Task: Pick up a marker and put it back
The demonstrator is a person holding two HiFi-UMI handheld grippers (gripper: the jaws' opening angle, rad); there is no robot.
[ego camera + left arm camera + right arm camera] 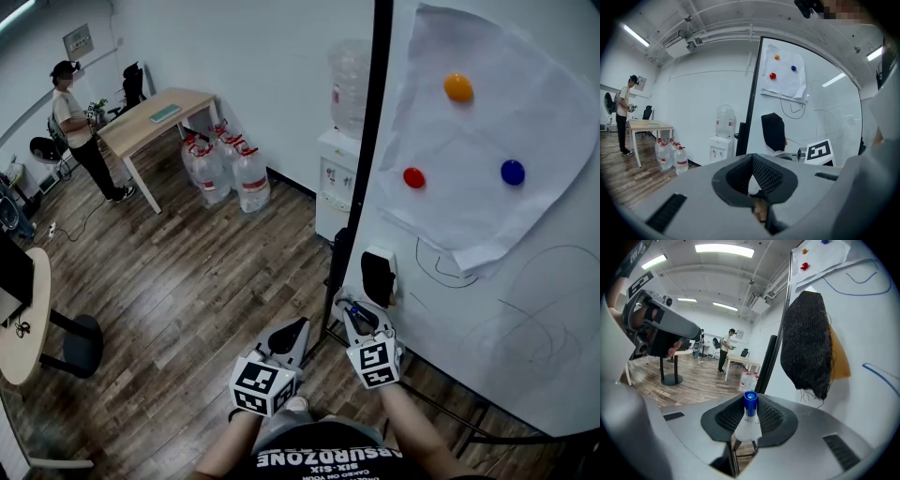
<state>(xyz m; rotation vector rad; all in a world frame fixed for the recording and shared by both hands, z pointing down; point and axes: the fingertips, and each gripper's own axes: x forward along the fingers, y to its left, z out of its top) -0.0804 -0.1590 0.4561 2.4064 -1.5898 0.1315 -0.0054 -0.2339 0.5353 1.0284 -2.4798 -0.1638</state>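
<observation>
marker held, put-back step up next
r gripper [359,314] clamped on the blue-capped marker [749,419], close to the whiteboard [525,309], just below its black eraser [378,277]. l gripper [752,180] pinched closed w/ nothing in it, further off the board. pickup looks done; next calls for easing marker to its resting spot (not visible), then letting go.

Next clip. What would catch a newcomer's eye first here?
The whiteboard on the right, with a paper sheet pinned by an orange magnet, a red magnet and a blue magnet. Below it, the right gripper is clamped on a blue-capped marker, just under a black eraser on the board. Far left, a person stands by a wooden desk.
</observation>
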